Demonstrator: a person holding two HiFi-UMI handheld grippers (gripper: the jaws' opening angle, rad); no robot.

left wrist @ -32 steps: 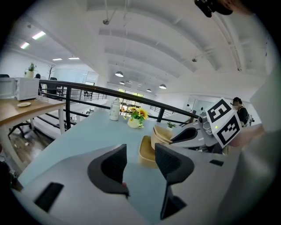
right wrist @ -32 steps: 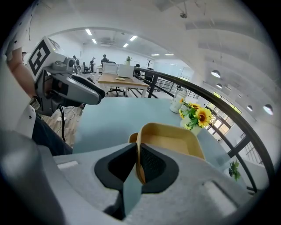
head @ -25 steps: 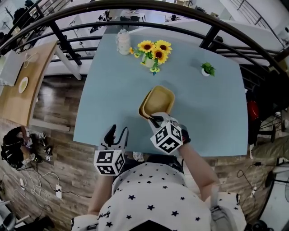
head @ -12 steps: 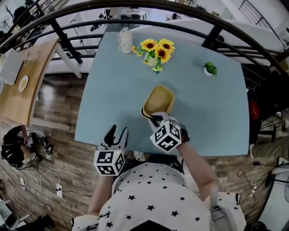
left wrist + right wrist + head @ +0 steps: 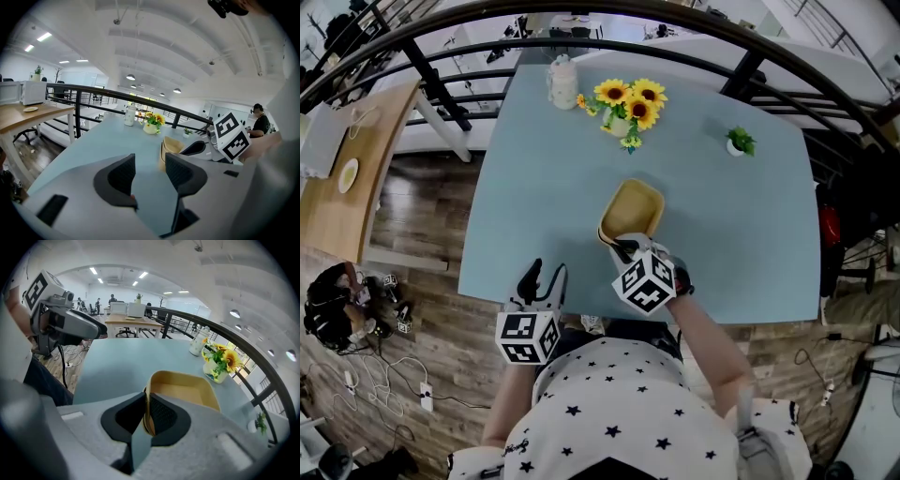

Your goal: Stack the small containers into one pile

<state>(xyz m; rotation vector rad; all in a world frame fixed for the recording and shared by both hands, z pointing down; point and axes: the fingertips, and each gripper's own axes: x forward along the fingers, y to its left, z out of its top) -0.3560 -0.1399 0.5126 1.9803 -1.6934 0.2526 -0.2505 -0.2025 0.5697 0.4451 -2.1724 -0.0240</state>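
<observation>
Two jaws of the right claw (image 5: 146, 414) pinch the tub (image 5: 187, 392) by its near rim. The tub lies ahead at mid-table (image 5: 534, 187), its long axis pointing toward the sunflowers (image 5: 628, 98). The left claw (image 5: 149, 174) gapes, empty.

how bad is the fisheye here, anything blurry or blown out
Head view: strong fisheye, the railing bows into an arc; the table is evenly lit, no glare. Left gripper view: dark round vignette, ceiling lamps are bright spots. Right gripper view: yellow container sharp, corners black.
</observation>
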